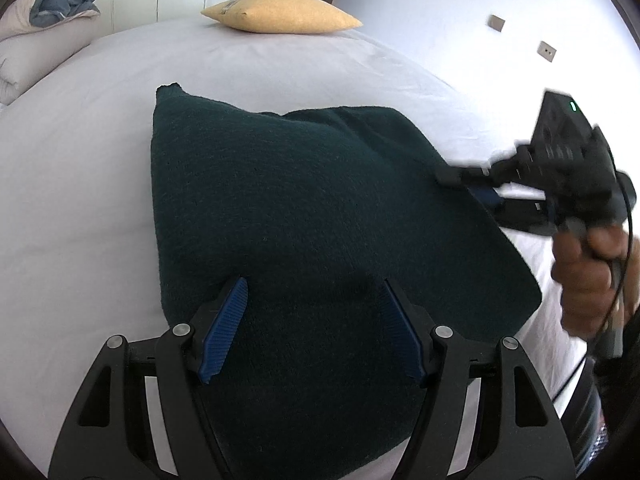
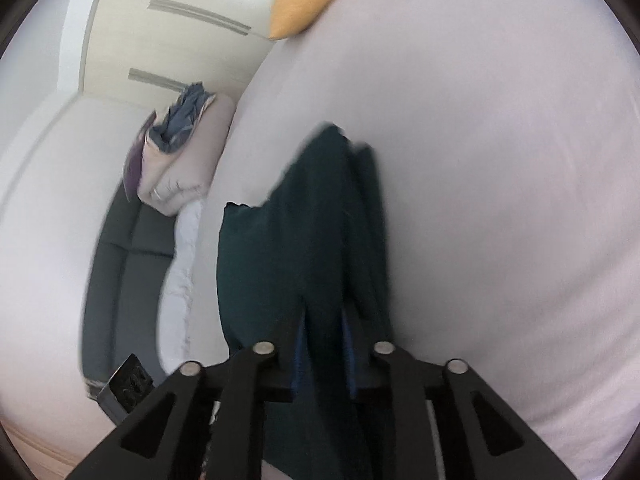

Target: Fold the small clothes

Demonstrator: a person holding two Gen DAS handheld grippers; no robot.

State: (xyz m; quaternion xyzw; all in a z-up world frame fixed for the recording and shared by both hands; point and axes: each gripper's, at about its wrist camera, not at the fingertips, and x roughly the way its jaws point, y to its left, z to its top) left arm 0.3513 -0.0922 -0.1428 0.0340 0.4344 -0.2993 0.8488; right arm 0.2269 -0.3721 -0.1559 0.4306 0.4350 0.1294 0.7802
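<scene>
A folded bundle of grey-blue and pale bedding (image 1: 60, 4) sits at ten o'clock. The left gripper (image 1: 314, 328) hovers with jaws spread wide over the near part of the dark green knitted garment (image 1: 304, 208), which lies folded at the centre of the white-sheeted bed (image 1: 80, 184). A mustard-yellow pillow (image 1: 280, 12) rests at twelve. At three o'clock, the right gripper (image 2: 323, 354), in a person's hand (image 1: 588, 276), stands partly parted around the garment's edge; whether its pads press the cloth cannot be told.

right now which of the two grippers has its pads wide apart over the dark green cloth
The left gripper: its blue pads stand wide over the dark green cloth. The right gripper is nearly closed at the cloth's edge.
</scene>
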